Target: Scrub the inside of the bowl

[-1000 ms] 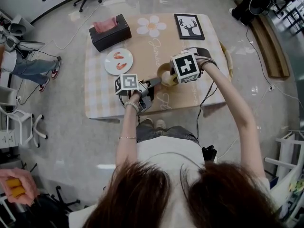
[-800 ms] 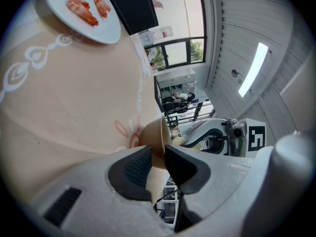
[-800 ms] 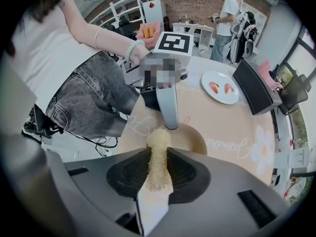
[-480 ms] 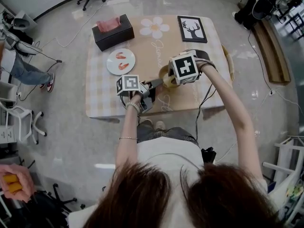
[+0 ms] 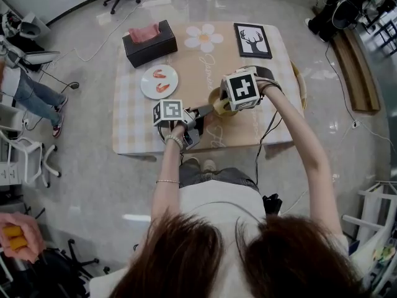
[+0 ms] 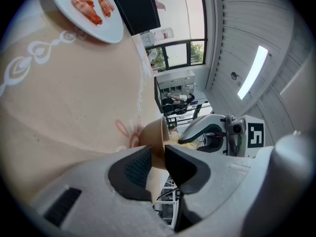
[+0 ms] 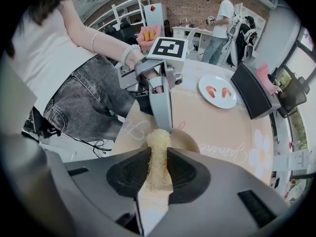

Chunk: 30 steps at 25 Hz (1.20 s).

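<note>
**Head view.** The small round tan bowl (image 5: 215,95) sits on the beige checked-cloth desk (image 5: 133,129), toward my edge and well apart from the white plate of prawns (image 5: 159,81). My left gripper (image 5: 208,109) reaches in nearly level at the bowl's rim. My right gripper (image 5: 224,103) stands steeply nose-down over the opening, its marker cube on top. Compared with a second and half a second back, the bowl, both grippers and the plate are all where they were. Only the framing has slid a little, and a bystander at the left edge has walked on.

**Left gripper view.** The jaws are half closed and pinch the bowl's near wall, one pad outside and one inside.

**Right gripper view.** The jaws are pressed onto a pale straw-coloured fibrous scrubber (image 7: 158,154). Its tip pokes past the pads, over the bowl's inside. I cannot confirm it touches.

**Reading.** No stroke shows across these shots, so I judge the scrubbing is either paused or down to very short rubs. The bowl is well anchored, so a wider sweep round the wall is open to me. I cannot tell how clean the inside is.
</note>
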{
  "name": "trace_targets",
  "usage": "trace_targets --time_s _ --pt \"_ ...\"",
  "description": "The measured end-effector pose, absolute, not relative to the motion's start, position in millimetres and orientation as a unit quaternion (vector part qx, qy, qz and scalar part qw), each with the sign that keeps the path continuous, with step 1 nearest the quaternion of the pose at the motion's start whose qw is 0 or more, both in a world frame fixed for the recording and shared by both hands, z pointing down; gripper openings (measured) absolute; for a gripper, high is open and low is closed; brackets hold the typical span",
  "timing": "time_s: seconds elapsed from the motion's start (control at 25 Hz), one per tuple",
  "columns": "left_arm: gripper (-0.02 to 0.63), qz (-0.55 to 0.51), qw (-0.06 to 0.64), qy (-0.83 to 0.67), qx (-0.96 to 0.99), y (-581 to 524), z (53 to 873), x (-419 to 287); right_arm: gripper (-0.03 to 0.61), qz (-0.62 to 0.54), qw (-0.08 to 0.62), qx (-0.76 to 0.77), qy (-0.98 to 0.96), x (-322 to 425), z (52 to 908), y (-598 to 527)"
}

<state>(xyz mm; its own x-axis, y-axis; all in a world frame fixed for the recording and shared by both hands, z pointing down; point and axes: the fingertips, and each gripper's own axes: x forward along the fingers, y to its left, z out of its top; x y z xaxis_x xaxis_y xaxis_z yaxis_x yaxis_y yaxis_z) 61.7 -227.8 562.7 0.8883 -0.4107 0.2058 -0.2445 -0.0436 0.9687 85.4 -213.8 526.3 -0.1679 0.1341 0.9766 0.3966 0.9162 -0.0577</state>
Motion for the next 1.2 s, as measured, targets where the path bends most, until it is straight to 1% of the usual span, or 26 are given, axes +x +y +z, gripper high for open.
trace_targets --time_s 1.2 --pt "0.091 -0.077 0.656 -0.222 0.717 -227.8 562.0 62.2 0.091 -0.141 0.612 -0.143 -0.765 75.7 516.5 -250.1"
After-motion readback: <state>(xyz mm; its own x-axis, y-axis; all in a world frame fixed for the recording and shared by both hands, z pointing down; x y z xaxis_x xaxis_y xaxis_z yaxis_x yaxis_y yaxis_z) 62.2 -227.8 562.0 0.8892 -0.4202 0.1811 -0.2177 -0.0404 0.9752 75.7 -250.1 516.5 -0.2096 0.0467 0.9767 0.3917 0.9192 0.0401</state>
